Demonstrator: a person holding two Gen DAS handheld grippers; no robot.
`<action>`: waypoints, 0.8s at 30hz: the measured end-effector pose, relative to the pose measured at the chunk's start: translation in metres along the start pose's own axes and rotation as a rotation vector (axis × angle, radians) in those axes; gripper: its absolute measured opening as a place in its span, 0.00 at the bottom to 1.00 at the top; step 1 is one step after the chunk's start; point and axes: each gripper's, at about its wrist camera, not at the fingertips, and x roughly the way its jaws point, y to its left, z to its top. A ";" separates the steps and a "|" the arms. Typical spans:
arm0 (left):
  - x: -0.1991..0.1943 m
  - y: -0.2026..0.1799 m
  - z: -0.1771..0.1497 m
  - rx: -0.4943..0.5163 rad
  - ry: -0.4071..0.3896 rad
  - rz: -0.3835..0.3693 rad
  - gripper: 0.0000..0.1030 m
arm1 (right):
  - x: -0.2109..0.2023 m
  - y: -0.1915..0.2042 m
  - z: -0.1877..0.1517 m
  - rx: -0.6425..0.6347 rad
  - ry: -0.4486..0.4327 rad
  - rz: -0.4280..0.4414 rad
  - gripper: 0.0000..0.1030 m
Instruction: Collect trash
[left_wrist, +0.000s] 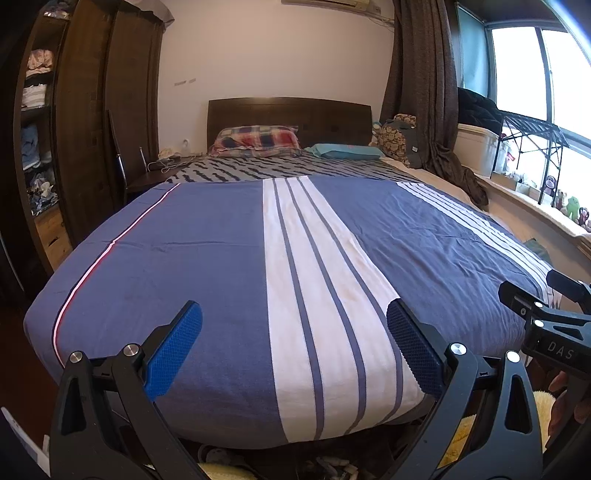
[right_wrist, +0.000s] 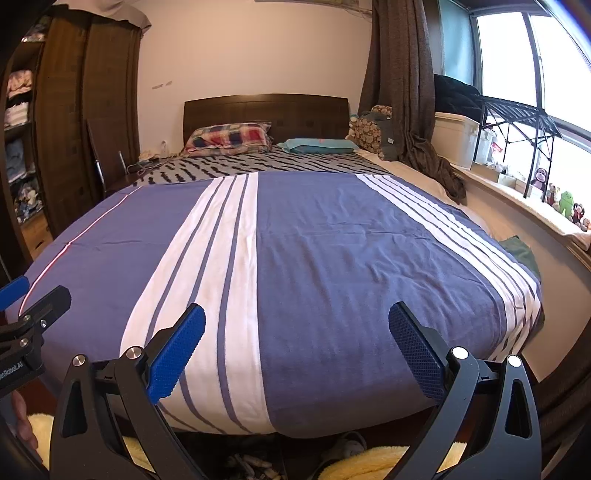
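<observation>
My left gripper (left_wrist: 293, 310) is open over the foot of a bed, with nothing between its blue pads (left_wrist: 173, 354). My right gripper (right_wrist: 297, 310) is open too and also holds nothing. The two are side by side: the right one shows at the right edge of the left wrist view, the left one at the left edge of the right wrist view. The blue bedcover with white stripes (left_wrist: 207, 236) (right_wrist: 332, 236) lies flat with no loose item on it. Small mixed items (right_wrist: 251, 461) lie on the floor under the foot of the bed; I cannot tell what they are.
Yellow fluffy fabric (right_wrist: 369, 461) lies low by the bed's foot. A dark wardrobe (left_wrist: 85, 122) with open shelves stands left, a nightstand (left_wrist: 155, 177) behind it. Pillows (left_wrist: 258, 138) rest at the headboard. Right: curtain (left_wrist: 424, 92), windowsill with toys (right_wrist: 565, 203), green cloth (right_wrist: 521, 251).
</observation>
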 end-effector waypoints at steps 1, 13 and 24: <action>0.000 0.000 0.001 -0.002 0.000 0.000 0.92 | 0.000 0.000 0.000 0.000 0.000 -0.001 0.97; 0.001 0.002 0.001 -0.007 0.003 -0.002 0.92 | 0.001 0.001 0.002 0.005 -0.001 -0.004 0.97; 0.002 0.002 0.001 -0.008 0.005 0.000 0.92 | 0.004 -0.001 0.002 0.013 0.004 -0.004 0.97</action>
